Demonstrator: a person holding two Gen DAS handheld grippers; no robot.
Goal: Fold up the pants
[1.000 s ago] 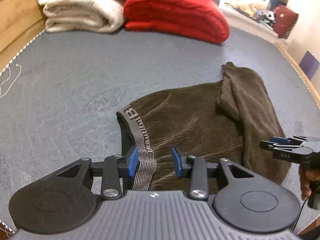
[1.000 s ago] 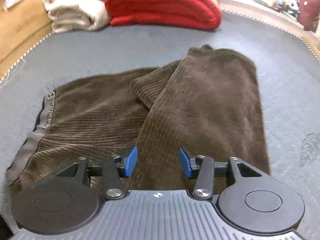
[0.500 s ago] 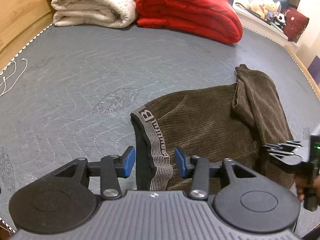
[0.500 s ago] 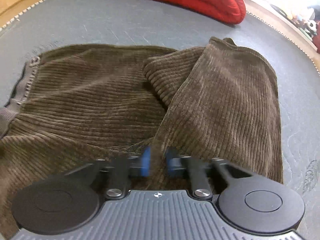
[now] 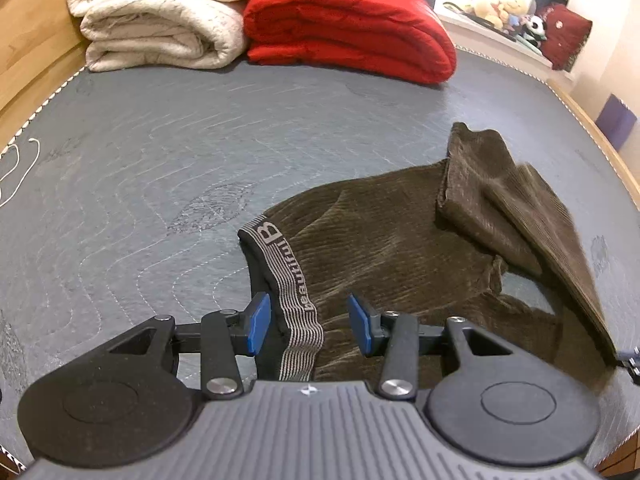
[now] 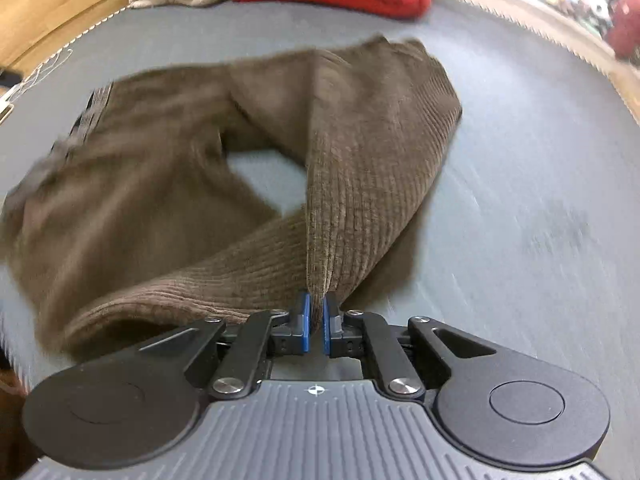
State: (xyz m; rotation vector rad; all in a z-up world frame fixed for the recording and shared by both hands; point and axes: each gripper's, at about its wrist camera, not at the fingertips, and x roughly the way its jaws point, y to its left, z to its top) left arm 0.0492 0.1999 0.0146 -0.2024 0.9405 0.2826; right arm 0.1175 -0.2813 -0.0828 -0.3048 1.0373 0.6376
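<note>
Brown corduroy pants lie on the grey quilted mattress. Their striped grey waistband runs between the blue pads of my left gripper. That gripper stands open, its pads clear of the cloth on both sides. My right gripper is shut on a pinched fold of a pants leg. The leg rises taut from the mattress to the pads. A patch of bare mattress shows between the lifted leg and the rest of the pants. In the left wrist view the lifted leg slopes to the right edge.
A folded cream blanket and a folded red blanket lie at the far end of the mattress. A wooden bed frame borders the left side, with a white cord by it. Plush toys sit on a ledge beyond.
My right gripper shut on the pants leg and pulled it away to the right, lifting and stretching it. My left gripper's jaws widened around the waistband and stayed in place.
</note>
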